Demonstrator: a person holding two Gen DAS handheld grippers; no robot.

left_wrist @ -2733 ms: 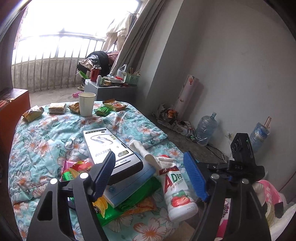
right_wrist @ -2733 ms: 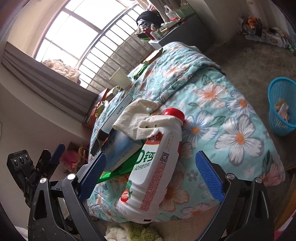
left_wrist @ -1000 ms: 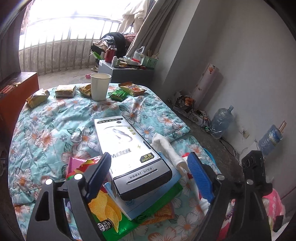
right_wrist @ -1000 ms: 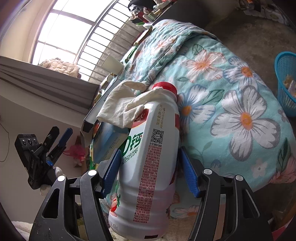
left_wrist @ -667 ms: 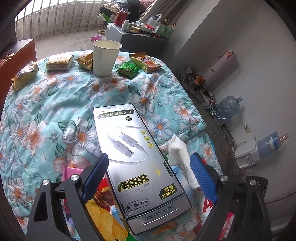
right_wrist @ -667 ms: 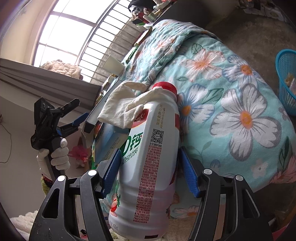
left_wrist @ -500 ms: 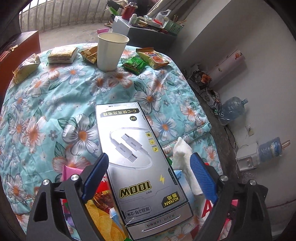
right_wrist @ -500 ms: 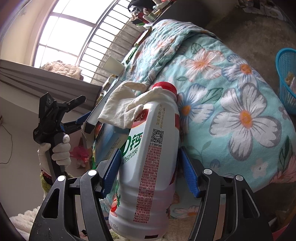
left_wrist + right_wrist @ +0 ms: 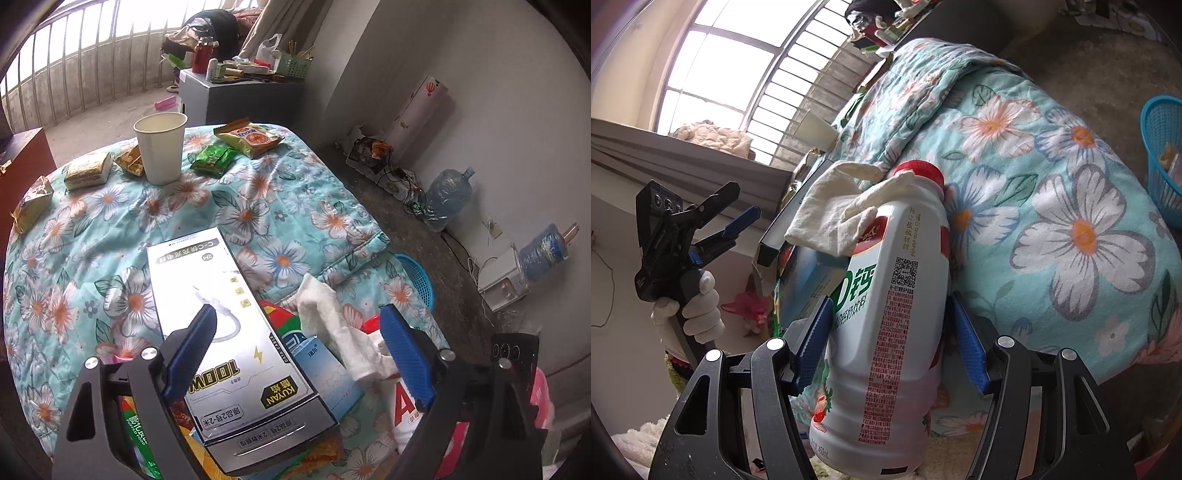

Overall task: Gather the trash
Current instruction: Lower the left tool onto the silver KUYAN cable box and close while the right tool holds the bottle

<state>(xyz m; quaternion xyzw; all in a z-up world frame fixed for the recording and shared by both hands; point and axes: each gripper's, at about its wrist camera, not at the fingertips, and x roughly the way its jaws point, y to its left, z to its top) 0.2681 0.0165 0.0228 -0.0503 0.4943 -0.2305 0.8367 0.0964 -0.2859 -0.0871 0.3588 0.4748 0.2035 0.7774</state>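
Your right hand-held gripper (image 9: 892, 341) is clamped on the white drink bottle (image 9: 886, 325); both blue pads press its sides, and the red cap (image 9: 919, 171) points away from you toward the floral quilt (image 9: 1052, 206). The bottle lies at the near edge of the quilt with a white cloth (image 9: 838, 206) draped over its shoulder; the cloth also rests on the silver cable box (image 9: 225, 332) next to it.

Your left hand-held gripper (image 9: 295, 354) is spread wide with nothing in it, hovering over that silver box; the box sits on a light blue box (image 9: 328, 376) and some chip bags. From the right wrist view you can see it held up in your gloved left hand (image 9: 694, 314), off to the side of the pile.

Farther back on the quilt: a paper cup (image 9: 160, 146) standing upright, with a green packet (image 9: 214, 158) and a yellow snack bag (image 9: 249, 136) near it; the blue basket (image 9: 1163, 155) is on the floor beside the bed.
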